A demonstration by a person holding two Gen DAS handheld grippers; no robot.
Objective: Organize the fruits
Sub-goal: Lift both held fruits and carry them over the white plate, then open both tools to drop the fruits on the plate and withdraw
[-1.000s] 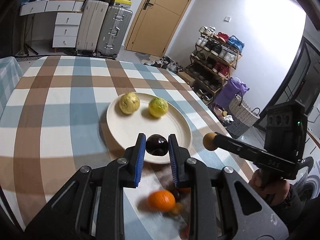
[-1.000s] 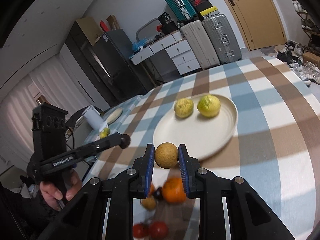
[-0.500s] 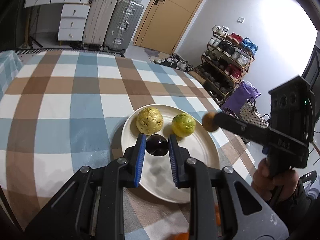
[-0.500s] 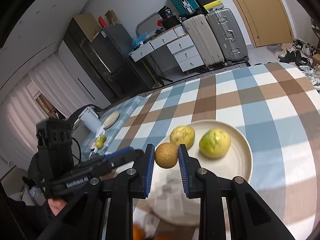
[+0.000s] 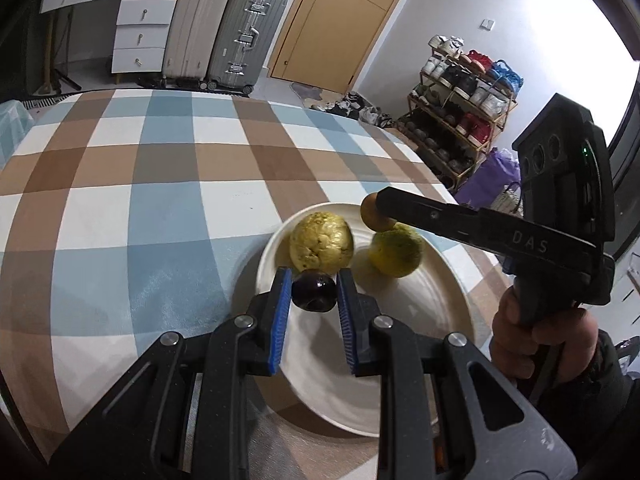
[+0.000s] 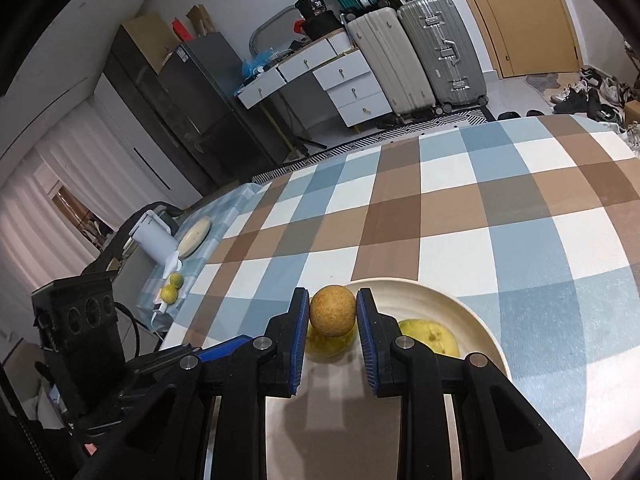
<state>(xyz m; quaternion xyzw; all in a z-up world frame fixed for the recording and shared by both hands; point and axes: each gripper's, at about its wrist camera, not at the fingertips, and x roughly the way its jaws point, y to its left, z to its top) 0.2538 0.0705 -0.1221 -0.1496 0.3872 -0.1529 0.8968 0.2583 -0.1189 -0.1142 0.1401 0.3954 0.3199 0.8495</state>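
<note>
My left gripper (image 5: 314, 292) is shut on a dark purple fruit (image 5: 313, 291) and holds it over the near side of the cream plate (image 5: 424, 304). On the plate lie a bumpy yellow fruit (image 5: 321, 245) and a green-yellow fruit (image 5: 396, 253). My right gripper (image 6: 333, 312) is shut on a round brown fruit (image 6: 333, 311) above the plate's far left part (image 6: 476, 320); the same fruit shows in the left wrist view (image 5: 374, 213). Under it lie the yellow fruit (image 6: 326, 345) and the green-yellow fruit (image 6: 430, 339).
The plate sits on a checked tablecloth (image 5: 160, 184). At the table's far left end stand a white jug (image 6: 154, 242), a small dish (image 6: 195, 231) and two small green-yellow fruits (image 6: 171, 287). Suitcases and drawers stand beyond the table.
Both grippers have moved forward over the plate with their fruits still held. The orange and other loose fruits near the front edge have dropped out of view.
</note>
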